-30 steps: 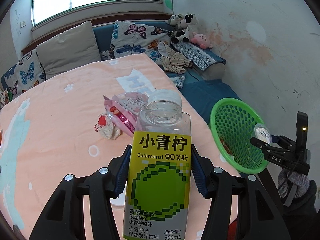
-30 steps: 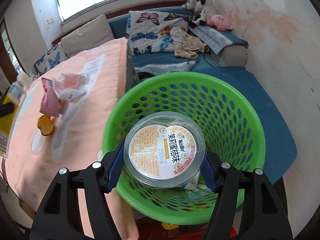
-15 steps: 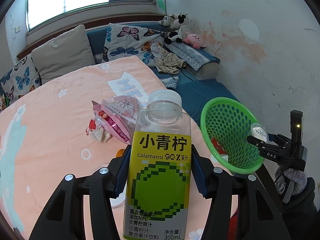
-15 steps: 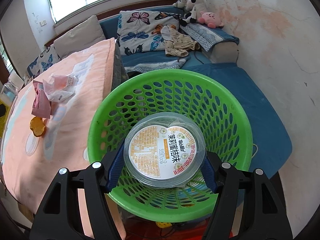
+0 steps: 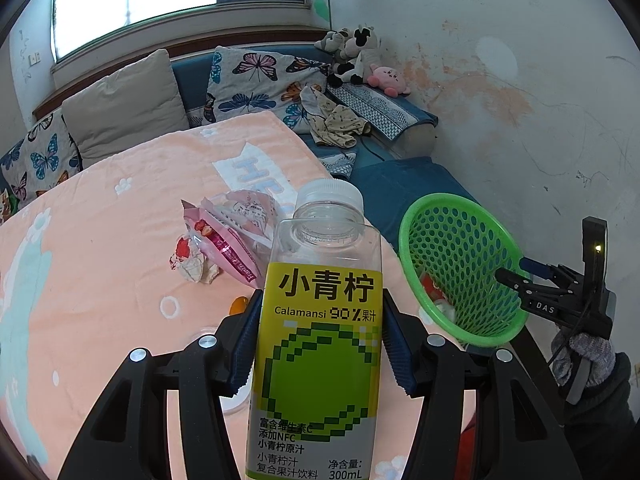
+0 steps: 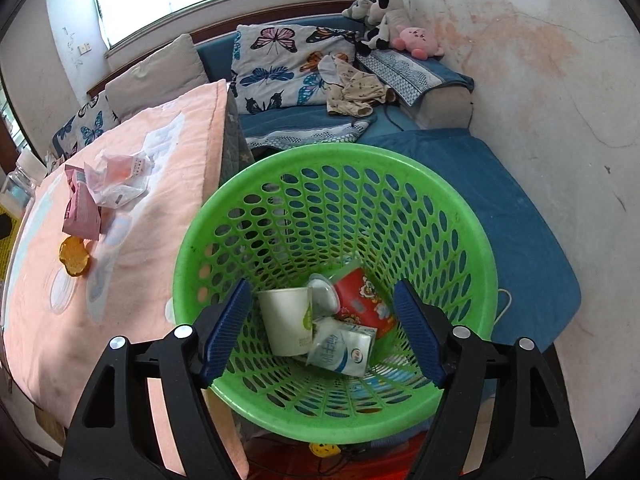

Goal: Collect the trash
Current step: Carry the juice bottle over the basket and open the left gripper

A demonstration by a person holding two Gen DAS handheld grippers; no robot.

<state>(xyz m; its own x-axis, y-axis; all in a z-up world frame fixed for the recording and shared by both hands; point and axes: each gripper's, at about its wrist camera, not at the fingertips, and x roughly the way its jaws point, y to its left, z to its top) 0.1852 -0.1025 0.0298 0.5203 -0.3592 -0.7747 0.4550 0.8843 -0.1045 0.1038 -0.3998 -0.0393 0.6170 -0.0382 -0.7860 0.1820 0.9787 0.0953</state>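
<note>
An empty clear juice bottle [image 5: 320, 344] with a white cap and a yellow-green label is pinched upright between the blue pads of the left tool [image 5: 322, 340], above a worktop [image 5: 100, 280] covered by a peach cloth. On the cloth beyond the bottle, a pink snack wrapper [image 5: 224, 240] is seen lying against a crumpled white wrapper [image 5: 194, 264], and a small orange scrap [image 5: 239, 305] is partly hidden beside the left pad. A green perforated basket [image 5: 496, 320] is seen just past the worktop's right edge, with the right tool [image 5: 520, 276] held at its rim.

From the right wrist view, the right tool [image 6: 322, 326] is shown spread wide with nothing between its pads, poised over the mouth of the basket [image 6: 280, 168]. At the basket's bottom, a white paper cup [image 6: 286, 320] is seen lying beside a clear round lidded tub [image 6: 322, 296], a red printed carton [image 6: 362, 296] and a white carton [image 6: 344, 350]. A sofa [image 6: 304, 116] with butterfly-patterned cushions [image 6: 280, 64] is visible behind, and plush toys [image 6: 384, 20] are perched on its arm
</note>
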